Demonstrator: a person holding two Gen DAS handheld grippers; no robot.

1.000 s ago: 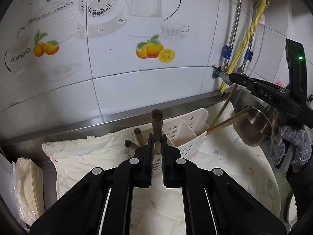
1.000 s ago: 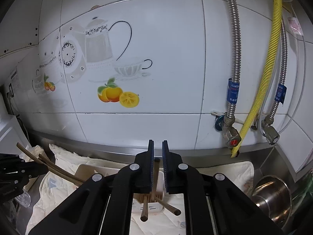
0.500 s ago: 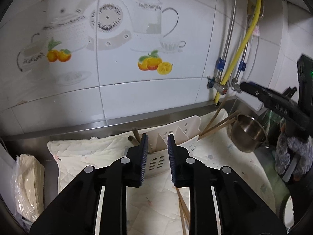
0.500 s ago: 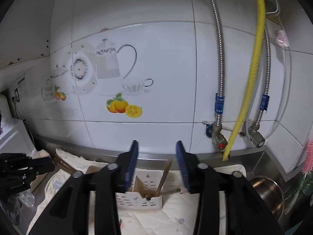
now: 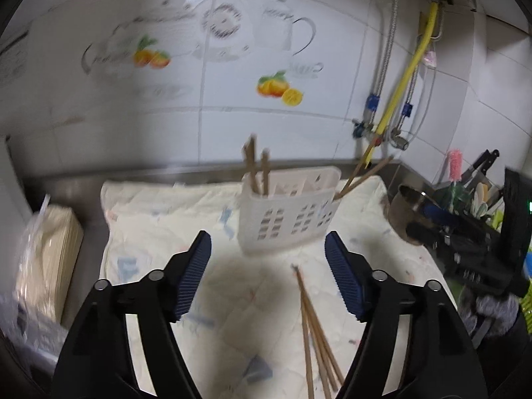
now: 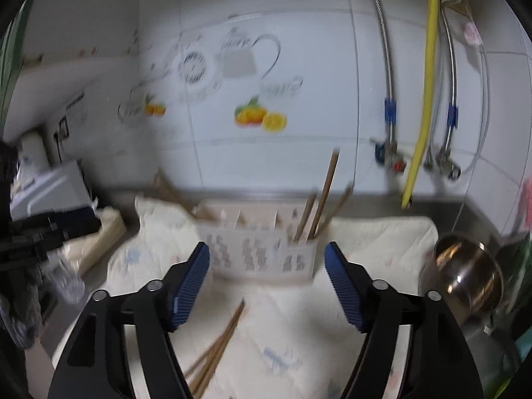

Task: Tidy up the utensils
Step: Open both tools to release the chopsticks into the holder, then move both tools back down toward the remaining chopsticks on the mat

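A white slotted utensil holder (image 5: 286, 212) (image 6: 262, 249) stands on a cream quilted cloth (image 5: 159, 219) (image 6: 372, 242). Brown chopsticks stick up from its left end (image 5: 256, 169) and lean out of its right end (image 5: 362, 173) (image 6: 321, 199). Several loose chopsticks (image 5: 316, 335) (image 6: 216, 352) lie on the cloth in front of the holder. My left gripper (image 5: 268, 277) hangs back from the holder, jaws opening wide with nothing between them. My right gripper (image 6: 267, 279) is likewise back from the holder, its jaws opening and empty. The right gripper also shows at the right edge of the left wrist view (image 5: 465, 242).
A steel pot (image 5: 409, 212) (image 6: 465, 276) sits right of the cloth. A wrapped stack of paper (image 5: 46, 252) lies to its left. Hoses and a yellow pipe (image 5: 402, 89) run down the tiled wall. Knives and a pink brush (image 5: 454, 166) stand at far right.
Both grippers let go of chopsticks into the holder, opened wide and pulled back from it. Loose chopsticks on the cloth have come into view.
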